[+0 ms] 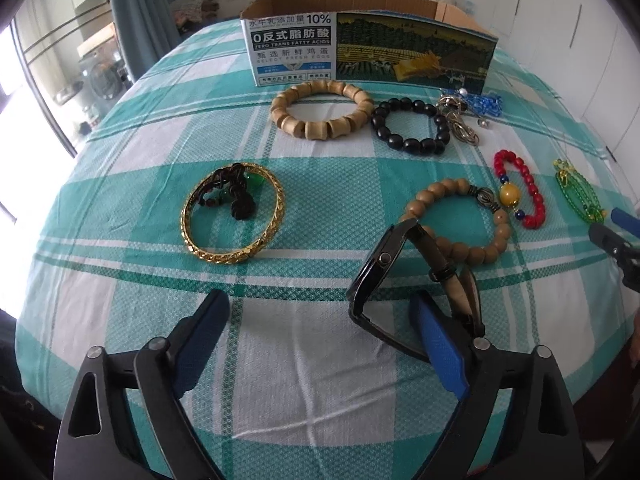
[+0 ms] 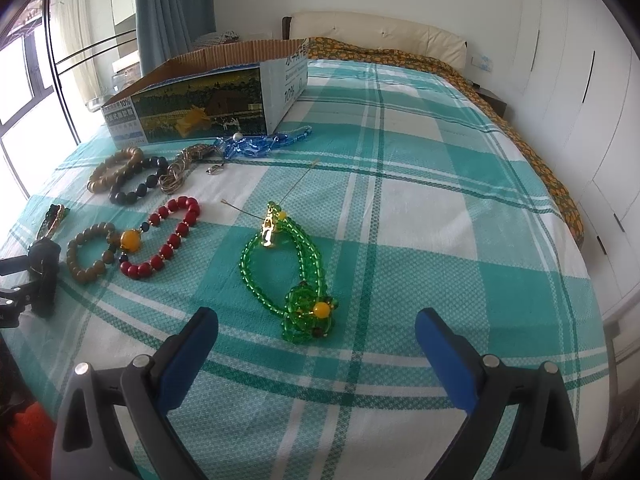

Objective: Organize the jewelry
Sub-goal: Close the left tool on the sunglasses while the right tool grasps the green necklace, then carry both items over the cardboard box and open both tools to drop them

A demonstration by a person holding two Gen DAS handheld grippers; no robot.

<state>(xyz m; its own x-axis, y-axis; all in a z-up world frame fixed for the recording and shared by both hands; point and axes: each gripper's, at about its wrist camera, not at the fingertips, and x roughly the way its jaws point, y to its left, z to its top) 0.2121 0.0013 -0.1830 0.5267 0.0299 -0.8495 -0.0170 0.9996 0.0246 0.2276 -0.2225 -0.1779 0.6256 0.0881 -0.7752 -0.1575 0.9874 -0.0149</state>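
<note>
A black wristwatch [image 1: 382, 276] stands on edge on the checked bedspread, against the inner side of my left gripper's [image 1: 320, 304] right finger. The left finger is well clear of it, so the jaws are open. Ahead lie a gold bangle [image 1: 276, 216] with a dark corded charm [image 1: 236, 200] inside it, a tan bead bracelet [image 1: 460, 220] and a red bead bracelet [image 1: 520, 188]. My right gripper [image 2: 318, 316] is open just above a green bead necklace [image 2: 296, 276], whose flower-shaped end sits between the fingertips, untouched.
An open printed cardboard box [image 1: 368, 52] stands at the back. In front of it lie a wooden barrel-bead bracelet [image 1: 322, 110], a black bead bracelet [image 1: 410, 126], a metal chain [image 1: 460, 124] and blue beads [image 2: 256, 144]. Cupboards line the right wall.
</note>
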